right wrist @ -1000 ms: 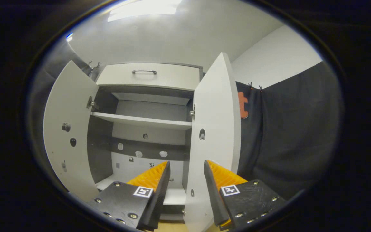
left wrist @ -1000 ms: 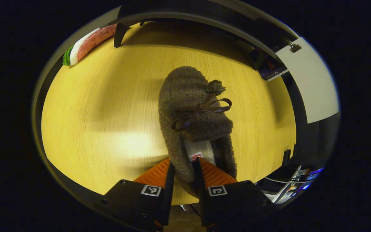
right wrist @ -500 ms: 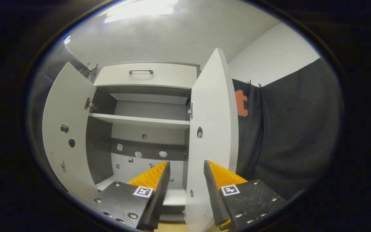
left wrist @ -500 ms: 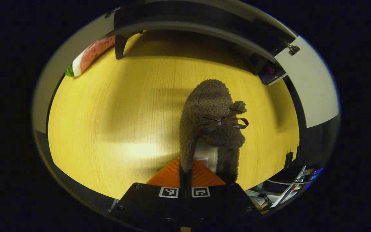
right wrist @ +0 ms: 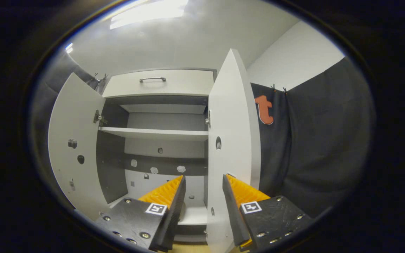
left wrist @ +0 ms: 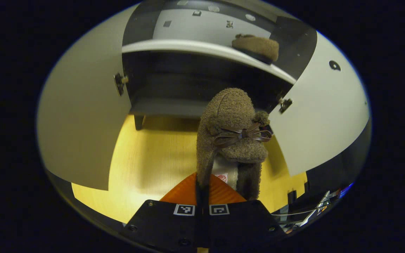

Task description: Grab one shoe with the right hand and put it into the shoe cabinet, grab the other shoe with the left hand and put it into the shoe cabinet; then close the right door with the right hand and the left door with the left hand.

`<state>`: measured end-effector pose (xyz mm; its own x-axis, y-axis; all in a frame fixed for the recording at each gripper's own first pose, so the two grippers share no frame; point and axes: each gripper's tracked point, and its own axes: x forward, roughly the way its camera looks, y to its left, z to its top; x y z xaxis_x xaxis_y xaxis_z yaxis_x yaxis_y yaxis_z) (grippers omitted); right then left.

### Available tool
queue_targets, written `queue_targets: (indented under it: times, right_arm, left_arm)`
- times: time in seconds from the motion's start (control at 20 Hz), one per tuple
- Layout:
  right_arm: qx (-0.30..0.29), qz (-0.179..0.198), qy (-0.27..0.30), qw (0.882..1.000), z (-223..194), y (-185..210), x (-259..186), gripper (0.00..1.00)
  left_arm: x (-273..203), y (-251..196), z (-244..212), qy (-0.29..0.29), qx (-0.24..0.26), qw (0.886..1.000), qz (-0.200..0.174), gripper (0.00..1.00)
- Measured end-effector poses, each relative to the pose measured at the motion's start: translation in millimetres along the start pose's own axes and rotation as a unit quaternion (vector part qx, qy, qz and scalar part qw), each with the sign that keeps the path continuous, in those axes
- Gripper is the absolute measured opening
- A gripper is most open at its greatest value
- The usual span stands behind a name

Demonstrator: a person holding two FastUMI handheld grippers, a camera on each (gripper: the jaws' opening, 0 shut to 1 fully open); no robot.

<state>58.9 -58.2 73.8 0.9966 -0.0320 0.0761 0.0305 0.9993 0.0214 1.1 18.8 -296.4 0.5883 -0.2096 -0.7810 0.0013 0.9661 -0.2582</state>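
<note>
Item one: my left gripper (left wrist: 202, 182), jaws pinching the heel rim of a brown fuzzy shoe (left wrist: 232, 137), held before the open shoe cabinet (left wrist: 174, 88). Item two: second shoe (left wrist: 256, 47) on its shelf, right end. Item three: my right gripper (right wrist: 202, 189), jaws spread, empty.

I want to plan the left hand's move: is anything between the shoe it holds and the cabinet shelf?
Nothing visible blocks it. The left gripper is shut on the brown shoe, both doors stand open, and the shelf is free left of the other shoe.
</note>
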Motion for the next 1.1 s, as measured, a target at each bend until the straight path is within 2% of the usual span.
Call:
queue_targets:
  times: [0.2, 0.25, 0.3, 0.6, 1.1]
  right_arm:
    - [0.005, 0.01, -0.006, 1.0, 1, 1, 0, 0.59]
    - [0.005, 0.014, -0.007, 1.0, 1, 1, 0, 0.62]
    - [0.005, 0.018, -0.008, 1.0, 0, 3, -2, 0.6]
    - [0.003, 0.04, -0.005, 0.999, -7, 18, -9, 0.6]
    - [-0.009, 0.044, 0.011, 0.999, -21, 29, -13, 0.59]
  left_arm:
    - [-36, -8, 85, -0.071, -0.01, 0.997, -0.018, 0.01]
    - [-37, -14, 105, -0.084, -0.01, 0.996, -0.022, 0.01]
    - [-38, -18, 125, -0.097, -0.01, 0.995, -0.025, 0.01]
    - [-16, -23, 222, -0.155, -0.018, 0.987, -0.029, 0.01]
    - [42, -3, 308, -0.162, -0.05, 0.985, -0.011, 0.01]
